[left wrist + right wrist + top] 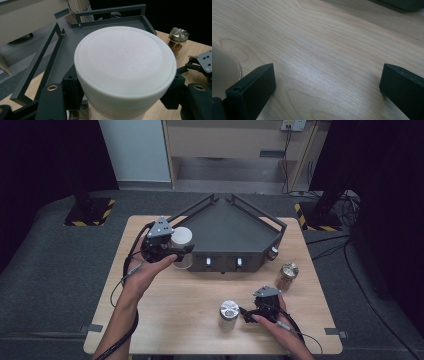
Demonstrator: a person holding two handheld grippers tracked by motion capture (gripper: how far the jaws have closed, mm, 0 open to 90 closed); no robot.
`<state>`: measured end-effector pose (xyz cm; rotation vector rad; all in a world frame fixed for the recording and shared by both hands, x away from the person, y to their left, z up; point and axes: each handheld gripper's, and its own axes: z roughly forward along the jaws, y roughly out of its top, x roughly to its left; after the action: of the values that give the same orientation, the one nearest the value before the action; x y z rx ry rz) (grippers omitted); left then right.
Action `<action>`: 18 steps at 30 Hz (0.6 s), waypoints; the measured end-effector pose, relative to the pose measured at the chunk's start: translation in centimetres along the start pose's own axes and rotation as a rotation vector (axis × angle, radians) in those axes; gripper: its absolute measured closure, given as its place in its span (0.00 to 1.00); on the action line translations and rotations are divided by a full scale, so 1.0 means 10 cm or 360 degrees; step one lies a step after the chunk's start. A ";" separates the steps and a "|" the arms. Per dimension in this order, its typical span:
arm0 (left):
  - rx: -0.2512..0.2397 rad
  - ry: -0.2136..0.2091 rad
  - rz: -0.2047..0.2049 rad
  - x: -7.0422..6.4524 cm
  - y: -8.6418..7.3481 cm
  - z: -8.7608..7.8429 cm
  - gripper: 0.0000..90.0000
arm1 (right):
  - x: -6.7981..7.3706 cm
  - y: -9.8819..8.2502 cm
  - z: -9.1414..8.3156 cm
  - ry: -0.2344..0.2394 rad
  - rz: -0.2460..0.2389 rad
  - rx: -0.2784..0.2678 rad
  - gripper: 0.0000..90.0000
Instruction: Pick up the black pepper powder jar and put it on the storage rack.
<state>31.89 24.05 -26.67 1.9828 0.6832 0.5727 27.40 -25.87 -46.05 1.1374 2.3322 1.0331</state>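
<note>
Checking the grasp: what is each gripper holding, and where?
Left gripper clamps the white-lidded jar by its sides, just under the lid. Right gripper: nothing.

On the table (165, 320) the tray (225, 232) sits at upper centre of the high view. The white-lidded jar (182, 239) is at the tray's left front corner, between the jaws of the left gripper (180, 251), left of centre. The gold-topped jar (287, 275) stands right of the tray, just off its front right corner. The silver-topped can (228, 314) stands lower centre, with the right gripper (245, 315) just to its right
</note>
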 end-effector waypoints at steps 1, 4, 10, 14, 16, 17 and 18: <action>-0.0003 -0.0002 0.0000 0.01 0.01 0.01 0.37 | 0.00 0.00 0.00 0.0000 0.0000 0.0000 0.01; -0.0008 -0.0008 0.0001 0.03 0.05 0.03 0.37 | 0.00 0.00 0.00 0.0000 0.0000 0.0000 0.01; -0.0015 -0.0011 -0.0005 0.05 0.11 0.10 0.37 | 0.00 0.00 0.00 0.0001 -0.0001 0.0000 0.01; -0.0018 -0.0012 -0.0001 0.05 0.15 0.14 0.37 | 0.00 0.00 0.00 0.0002 -0.0001 0.0000 0.01; -0.0018 -0.0009 -0.0005 0.06 0.17 0.17 0.37 | -0.01 0.00 0.00 0.0006 -0.0002 -0.0001 0.01; -0.0017 -0.0011 -0.0006 0.06 0.19 0.18 0.37 | -0.01 0.00 0.00 0.0007 -0.0002 0.0000 0.01; -0.0015 -0.0012 -0.0003 0.07 0.20 0.18 0.37 | -0.01 0.00 0.00 0.0006 -0.0002 0.0000 0.01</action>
<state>34.05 22.55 -25.64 1.9744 0.6764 0.5660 27.44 -25.94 -46.05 1.1346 2.3355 1.0360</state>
